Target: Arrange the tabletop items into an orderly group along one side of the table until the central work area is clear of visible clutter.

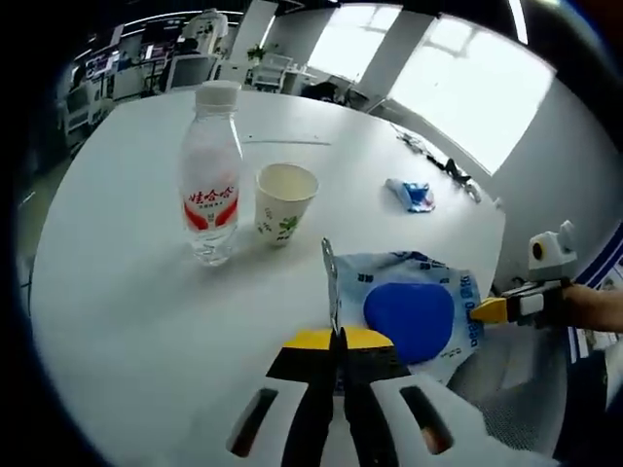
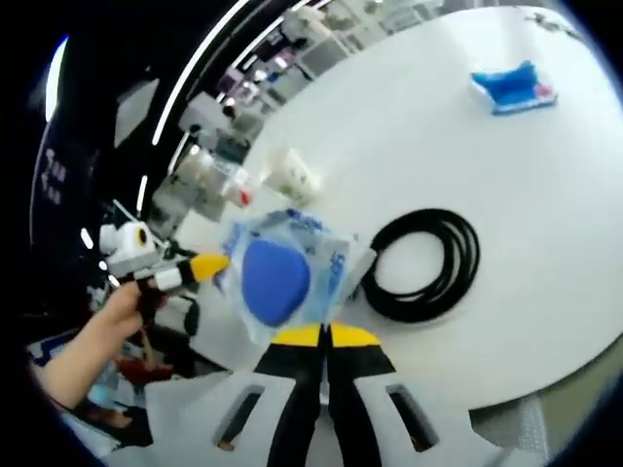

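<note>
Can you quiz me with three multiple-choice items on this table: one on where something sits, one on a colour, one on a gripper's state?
1. Where is the paper cup?
A. Right beside the bottle
B. Inside the cable coil
C. On the pouch

2. What colour is the round patch on the pouch?
A. Red
B. Blue
C. Green

3. How is the left hand-held gripper?
A. Wide open over the cup
B. Shut on the pouch's edge
C. Shut on the bottle cap

Answers:
1 A, the cup stands next to the bottle in the left gripper view.
2 B, the patch is solid blue in both views.
3 B, its jaws meet on the pouch's near edge.
</note>
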Demonstrator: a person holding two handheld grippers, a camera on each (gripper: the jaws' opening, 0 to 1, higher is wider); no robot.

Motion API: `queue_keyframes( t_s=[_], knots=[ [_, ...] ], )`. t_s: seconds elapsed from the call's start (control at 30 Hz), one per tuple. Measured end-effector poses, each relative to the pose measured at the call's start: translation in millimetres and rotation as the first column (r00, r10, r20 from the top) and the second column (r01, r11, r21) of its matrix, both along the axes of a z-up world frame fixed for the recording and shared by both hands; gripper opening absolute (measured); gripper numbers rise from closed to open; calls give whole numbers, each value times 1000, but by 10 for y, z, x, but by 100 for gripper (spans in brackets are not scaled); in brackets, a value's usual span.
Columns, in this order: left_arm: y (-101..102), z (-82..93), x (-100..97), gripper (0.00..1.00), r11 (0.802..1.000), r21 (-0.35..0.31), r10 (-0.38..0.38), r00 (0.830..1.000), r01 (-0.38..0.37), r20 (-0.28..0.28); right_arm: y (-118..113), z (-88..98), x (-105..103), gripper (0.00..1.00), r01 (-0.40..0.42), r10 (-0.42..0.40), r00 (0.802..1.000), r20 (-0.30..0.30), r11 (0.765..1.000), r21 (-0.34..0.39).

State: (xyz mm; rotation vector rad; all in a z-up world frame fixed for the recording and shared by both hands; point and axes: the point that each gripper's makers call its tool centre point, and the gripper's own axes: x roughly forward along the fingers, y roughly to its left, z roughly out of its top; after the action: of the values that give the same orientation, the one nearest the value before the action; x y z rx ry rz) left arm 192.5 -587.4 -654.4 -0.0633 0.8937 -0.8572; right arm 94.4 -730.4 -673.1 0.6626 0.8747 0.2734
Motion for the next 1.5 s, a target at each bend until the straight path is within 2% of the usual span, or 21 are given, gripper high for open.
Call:
queue_keyframes(
  t_s=[0.17,0.23,0.63,1.2,1.5],
  knots=[
    [-73,129,59,0,1000,-9,12,999,-11,34,-114,154,120,0,5,-4,999,53,1000,-18],
    [-96,161,79,0,1000,-9,16,999,-15,43,-175,222,179,0,34,-34,997,74,999,1],
    [-345,338,121,0,999,-36,11,998,-9,67,-519,392,391,0,77,-73,988,136,997,-27],
    [-544,454,111,0,999,-21,26,996,-24,89,-764,498,515,0,58,-49,982,184,997,-44],
    [-731,532,5,0,998,-1,61,991,-62,122,-992,603,554,0,-1,11,975,222,999,-47]
  ],
)
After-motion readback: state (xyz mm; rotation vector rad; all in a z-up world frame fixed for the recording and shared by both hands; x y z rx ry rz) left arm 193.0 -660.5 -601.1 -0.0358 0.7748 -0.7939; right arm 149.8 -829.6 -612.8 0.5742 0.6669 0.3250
